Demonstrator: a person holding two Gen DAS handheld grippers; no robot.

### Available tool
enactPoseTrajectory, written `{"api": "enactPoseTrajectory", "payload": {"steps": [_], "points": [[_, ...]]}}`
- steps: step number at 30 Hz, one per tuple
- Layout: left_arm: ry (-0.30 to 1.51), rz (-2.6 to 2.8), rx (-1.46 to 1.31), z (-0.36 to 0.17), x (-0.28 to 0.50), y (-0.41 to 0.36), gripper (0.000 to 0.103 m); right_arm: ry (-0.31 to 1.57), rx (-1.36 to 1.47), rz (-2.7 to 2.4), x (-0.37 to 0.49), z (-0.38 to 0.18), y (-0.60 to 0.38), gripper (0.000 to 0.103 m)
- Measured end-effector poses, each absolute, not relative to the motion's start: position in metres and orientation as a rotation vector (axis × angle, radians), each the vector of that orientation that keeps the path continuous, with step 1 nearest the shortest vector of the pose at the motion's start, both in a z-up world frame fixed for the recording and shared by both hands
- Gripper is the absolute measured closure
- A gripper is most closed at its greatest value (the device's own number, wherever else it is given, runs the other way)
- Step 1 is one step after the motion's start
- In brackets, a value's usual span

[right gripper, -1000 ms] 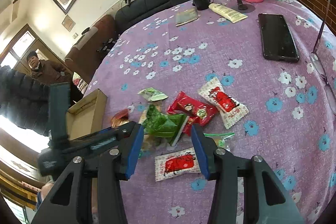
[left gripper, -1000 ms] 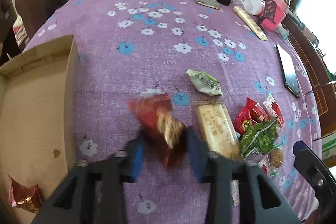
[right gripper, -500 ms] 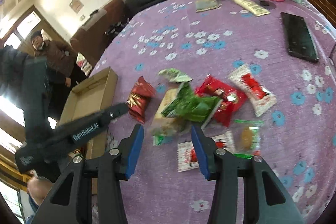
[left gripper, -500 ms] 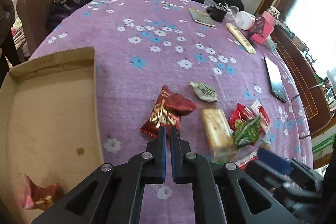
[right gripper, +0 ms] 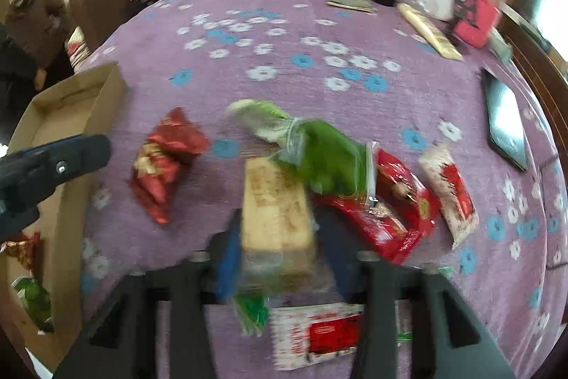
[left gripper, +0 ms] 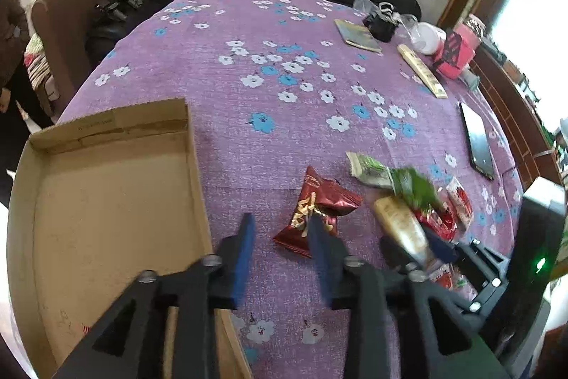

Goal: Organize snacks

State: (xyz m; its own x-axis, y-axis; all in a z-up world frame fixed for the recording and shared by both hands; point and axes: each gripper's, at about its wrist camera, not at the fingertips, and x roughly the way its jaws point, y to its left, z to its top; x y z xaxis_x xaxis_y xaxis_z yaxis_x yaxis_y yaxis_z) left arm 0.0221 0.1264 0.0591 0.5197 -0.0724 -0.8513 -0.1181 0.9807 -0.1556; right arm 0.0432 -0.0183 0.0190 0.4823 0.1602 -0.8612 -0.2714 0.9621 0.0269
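Straddling a tan biscuit pack (right gripper: 276,215), the right tool (right gripper: 280,254) has a blue finger on each side of the wrapper; contact cannot be told through the motion blur, so I cannot tell whether it grips. The pack lies on the purple flowered surface (left gripper: 291,102), with a green snack bag (right gripper: 326,162) overlapping its far right corner and a pale green packet (right gripper: 259,119) just beyond. Red wrappers (right gripper: 401,205) lie to the right of the pack, a white-and-red sachet (right gripper: 449,187) further right, another white-and-red sachet (right gripper: 319,333) nearest the camera.

Left tool (left gripper: 282,254): fingers spread wide, holding nothing. Its right finger overlaps the near edge of a crumpled red snack bag (left gripper: 316,208) in the left wrist view; contact unclear. The bag rests on the surface between the pile and the cardboard box (left gripper: 198,166). Box sits at the left edge of the surface; the right wrist view shows a red wrapper (right gripper: 21,247) and a green one (right gripper: 33,301) inside it.
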Motion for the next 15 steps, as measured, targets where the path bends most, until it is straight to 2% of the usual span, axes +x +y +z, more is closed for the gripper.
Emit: {"api": "enactPoseTrajectory", "payload": {"steps": [1, 2, 3, 9, 10, 11, 12, 15], "points": [[1.03, 0.019, -0.189, 0.059, 0.023, 0.123, 0.052, 1.031, -0.091, 0.265, 0.044, 0.021, -0.026, 0.069], [1.035, 0.014, -0.177, 0.058, 0.024, 0.12, 0.04, 1.027, -0.059, 0.272, 0.044, 0.023, -0.035, 0.071], [1.04, 0.003, -0.159, 0.057, 0.026, 0.116, 0.032, 1.021, -0.02, 0.288, 0.044, 0.026, -0.044, 0.071], [1.084, -0.002, -0.003, 0.042, 0.041, 0.087, 0.029, 0.98, 0.131, 0.361, 0.04, 0.034, -0.075, 0.071], [1.091, 0.007, 0.013, 0.038, 0.043, 0.084, 0.031, 0.977, 0.146, 0.368, 0.041, 0.034, -0.077, 0.071], [1.105, 0.023, 0.032, 0.031, 0.047, 0.082, 0.039, 0.973, 0.154, 0.375, 0.04, 0.035, -0.078, 0.071], [1.122, 0.034, 0.037, 0.026, 0.05, 0.081, 0.054, 0.965, 0.164, 0.386, 0.04, 0.035, -0.08, 0.071], [1.132, 0.05, 0.002, 0.019, 0.054, 0.085, 0.067, 0.948, 0.178, 0.406, 0.038, 0.038, -0.081, 0.071]]}}
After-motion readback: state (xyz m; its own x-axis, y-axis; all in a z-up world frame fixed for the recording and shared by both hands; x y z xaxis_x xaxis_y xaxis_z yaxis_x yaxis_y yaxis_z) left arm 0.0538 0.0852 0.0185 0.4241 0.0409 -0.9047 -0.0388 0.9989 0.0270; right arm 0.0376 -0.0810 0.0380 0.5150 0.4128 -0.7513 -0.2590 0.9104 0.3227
